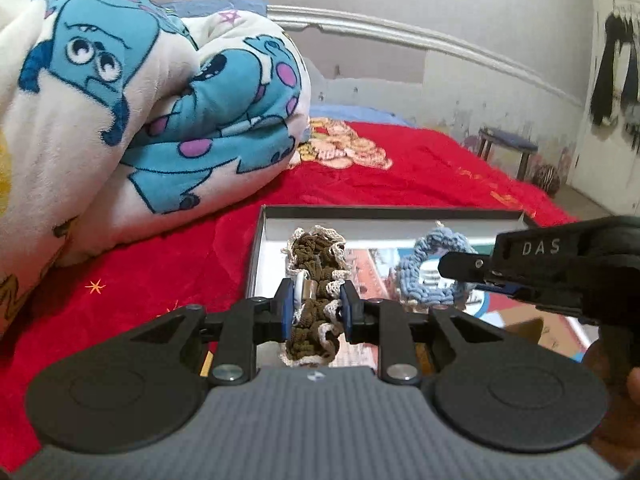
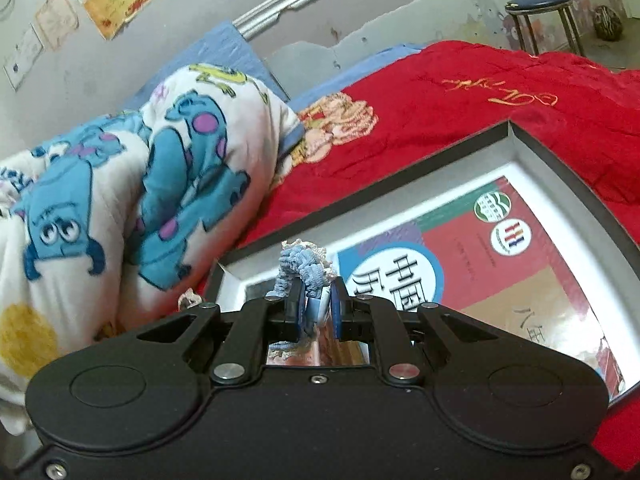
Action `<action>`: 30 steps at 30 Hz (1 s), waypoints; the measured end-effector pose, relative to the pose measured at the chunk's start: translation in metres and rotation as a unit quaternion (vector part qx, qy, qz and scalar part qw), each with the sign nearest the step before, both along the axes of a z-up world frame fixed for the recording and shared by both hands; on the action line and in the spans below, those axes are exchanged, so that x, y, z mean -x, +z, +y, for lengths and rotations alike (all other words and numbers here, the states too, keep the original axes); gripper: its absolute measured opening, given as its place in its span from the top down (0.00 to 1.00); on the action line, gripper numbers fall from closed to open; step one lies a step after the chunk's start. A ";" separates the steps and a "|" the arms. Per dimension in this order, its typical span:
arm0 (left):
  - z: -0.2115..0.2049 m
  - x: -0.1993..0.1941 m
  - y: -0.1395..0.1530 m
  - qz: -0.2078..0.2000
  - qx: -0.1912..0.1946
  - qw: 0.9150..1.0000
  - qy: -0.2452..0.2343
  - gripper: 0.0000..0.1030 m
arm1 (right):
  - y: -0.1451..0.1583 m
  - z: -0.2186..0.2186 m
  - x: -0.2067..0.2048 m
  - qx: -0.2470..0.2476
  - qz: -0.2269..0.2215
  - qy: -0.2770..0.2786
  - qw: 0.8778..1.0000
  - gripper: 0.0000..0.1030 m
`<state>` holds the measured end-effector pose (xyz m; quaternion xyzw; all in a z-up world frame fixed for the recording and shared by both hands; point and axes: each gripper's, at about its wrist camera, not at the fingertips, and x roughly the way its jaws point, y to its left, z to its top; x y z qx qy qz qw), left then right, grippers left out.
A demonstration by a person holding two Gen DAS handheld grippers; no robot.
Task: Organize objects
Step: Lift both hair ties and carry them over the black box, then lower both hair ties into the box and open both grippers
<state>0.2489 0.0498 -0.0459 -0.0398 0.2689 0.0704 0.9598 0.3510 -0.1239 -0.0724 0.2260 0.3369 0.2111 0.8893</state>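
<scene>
A shallow box (image 1: pixel 262 240) with a dark rim lies open on a red bedspread (image 1: pixel 420 176), and a book (image 2: pixel 500 264) with a red cover and printed characters lies flat on its floor; the left gripper (image 1: pixel 316 304) is closed on a brown scrunchie (image 1: pixel 314 276) with a white lace edge, its blue pads pressing the fabric from either side, and a small white part of the scrunchie sits against the left pad; the scrunchie hangs between the jaws over the left part of the box, though whether it touches the floor there cannot be told; the right gripper (image 2: pixel 318 312) is pinched almost fully together on a blue scrunchie (image 2: pixel 304 268), which bunches up above the narrow gap between its pads; in the left wrist view that blue scrunchie (image 1: pixel 436 264) is at the right side of the box, with the right gripper (image 1: pixel 460 270) entering from the right edge and the edge of a hand (image 1: pixel 624 380) below it; a rolled blanket (image 1: pixel 132 96) printed with blue cartoon monsters lies on the bed to the left of the box, just beside its corner; against the far wall stands a round stool (image 2: pixel 538 2) with a dark seat, well apart from the bed's contents.
</scene>
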 end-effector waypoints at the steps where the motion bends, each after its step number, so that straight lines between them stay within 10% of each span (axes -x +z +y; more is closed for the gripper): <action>1: -0.002 -0.001 -0.001 0.004 -0.005 1.000 -0.002 0.73 | -0.002 0.000 0.000 -0.005 0.004 0.003 1.000 0.87; 30: -0.012 0.001 -0.010 0.040 -0.021 0.999 -0.016 0.68 | -0.011 -0.011 0.013 -0.005 0.042 -0.002 0.999 0.87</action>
